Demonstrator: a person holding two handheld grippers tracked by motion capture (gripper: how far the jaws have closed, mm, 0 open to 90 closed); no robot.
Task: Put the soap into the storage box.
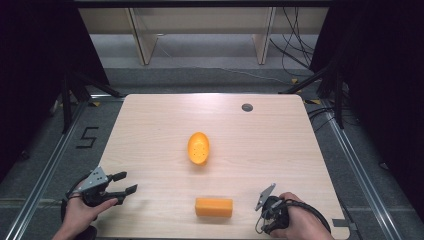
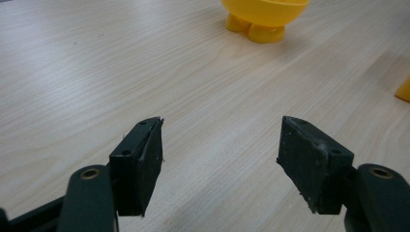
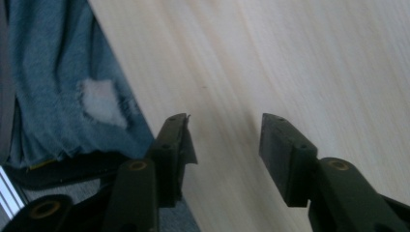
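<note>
A yellow oval dish (image 1: 198, 148) with small holes stands on stubby feet in the middle of the light wooden table (image 1: 280, 145). An orange block (image 1: 214, 207) lies flat near the front edge. My left gripper (image 1: 129, 182) sits at the front left, held in a hand, open and empty, well left of the block. In the left gripper view it (image 2: 221, 125) points towards the dish (image 2: 263, 14), and a sliver of the block (image 2: 403, 91) shows at the right. My right gripper (image 1: 270, 212) is at the front right, to the right of the block. Its jaws (image 3: 225, 121) stand apart over bare wood with nothing between them.
A round grey grommet (image 1: 247, 107) sits in the table's far right part. The table's front edge and blue denim (image 3: 48, 72) lie beside my right gripper. A "5" (image 1: 88, 137) marks the floor at the left. Wooden frame legs and cables stand beyond the table.
</note>
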